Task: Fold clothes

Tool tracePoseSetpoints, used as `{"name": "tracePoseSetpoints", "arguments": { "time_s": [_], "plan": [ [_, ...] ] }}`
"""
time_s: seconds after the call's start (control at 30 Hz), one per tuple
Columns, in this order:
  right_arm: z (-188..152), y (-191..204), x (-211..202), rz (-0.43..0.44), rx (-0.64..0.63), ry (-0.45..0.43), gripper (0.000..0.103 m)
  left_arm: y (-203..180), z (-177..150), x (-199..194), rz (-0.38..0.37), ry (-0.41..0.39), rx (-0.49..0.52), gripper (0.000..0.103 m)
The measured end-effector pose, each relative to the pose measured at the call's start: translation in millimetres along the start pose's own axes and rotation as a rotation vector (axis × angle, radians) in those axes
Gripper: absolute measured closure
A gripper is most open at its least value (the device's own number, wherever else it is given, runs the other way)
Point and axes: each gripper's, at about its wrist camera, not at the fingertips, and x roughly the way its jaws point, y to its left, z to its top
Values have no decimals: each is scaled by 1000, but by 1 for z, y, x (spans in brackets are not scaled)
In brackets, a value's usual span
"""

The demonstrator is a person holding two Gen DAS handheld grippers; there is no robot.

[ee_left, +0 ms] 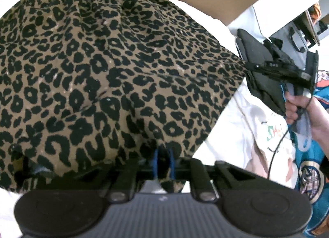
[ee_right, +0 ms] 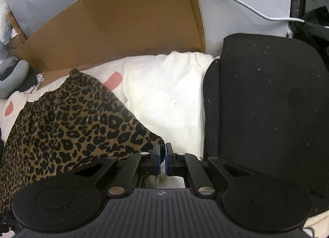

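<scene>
leopard-print skirt (ee_left: 115,69) | tan with black spots, gathered waistband at 12 o'clock | spread out, rumpled, on white bedding | hem corners at 6 and 3 o'clock lifted

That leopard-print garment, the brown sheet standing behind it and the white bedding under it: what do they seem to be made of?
The leopard-print garment looks like thin woven cloth, matt; it drapes in soft folds and gathers at the far edge, perhaps elastic. The brown sheet looks like cardboard: flat, stiff, dull, with a straight crease. The white bedding seems a padded cotton-like quilt, puffy and wrinkled. Both tools pinch the garment's edge.
</scene>
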Motion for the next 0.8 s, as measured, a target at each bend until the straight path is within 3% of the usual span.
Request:
{"name": "tracePoseSetpoints", "arguments": {
  "time_s": [0.17,0.3,0.33,0.37,0.4,0.53,0.8],
  "plan": [
    [-4,0,6,-7,-4,15,101,0,-15,1,-23,40,12,74],
    [-10,-3,10,0,16,31,101,0,-19,5,-37,54,-11,74],
    [-11,-4,11,2,21,35,101,0,-20,6,-43,55,-12,79],
    [-12,-4,11,3,24,38,101,-1,-19,6,-51,54,-9,94],
    [-12,-4,11,4,23,40,101,-4,-19,5,-58,54,-1,97],
    [-11,-1,8,1,1,24,101,-17,-13,1,-72,51,39,98],
    [7,10,-14,-12,-41,-56,101,-15,-19,-2,-130,54,10,98]
  ]
}}
